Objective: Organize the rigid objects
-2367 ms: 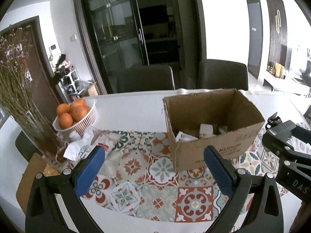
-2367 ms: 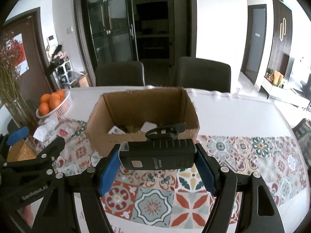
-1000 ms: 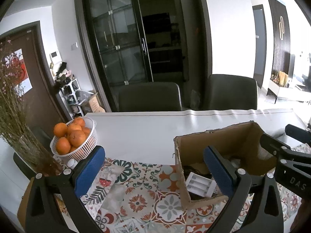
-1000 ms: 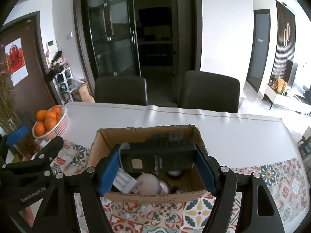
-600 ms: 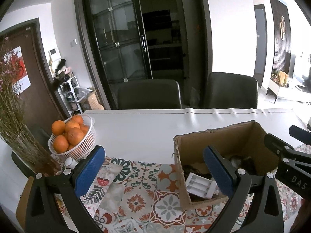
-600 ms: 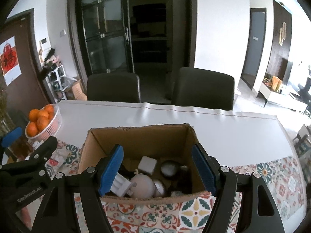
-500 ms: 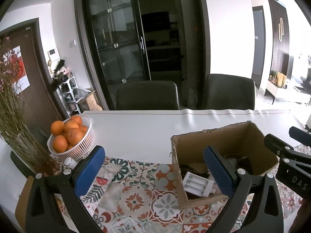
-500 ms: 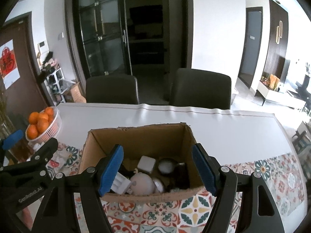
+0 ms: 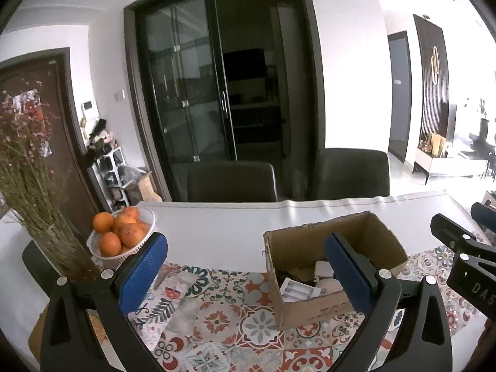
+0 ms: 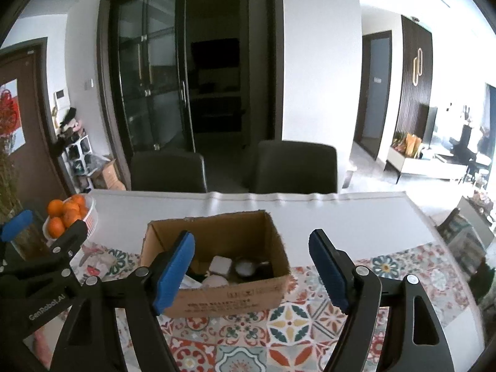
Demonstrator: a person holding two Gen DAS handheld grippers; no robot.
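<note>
We are holding both grippers, left (image 9: 245, 272) and right (image 10: 251, 268), with fingers spread wide and empty, above the cardboard box (image 10: 235, 294) sitting on the counter (image 10: 341, 214), small items lying inside.

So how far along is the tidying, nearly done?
Several items already lie in the box. Both the left gripper and right gripper are open and hold nothing. On the mat, only some wrappers near the oranges look left.
</note>
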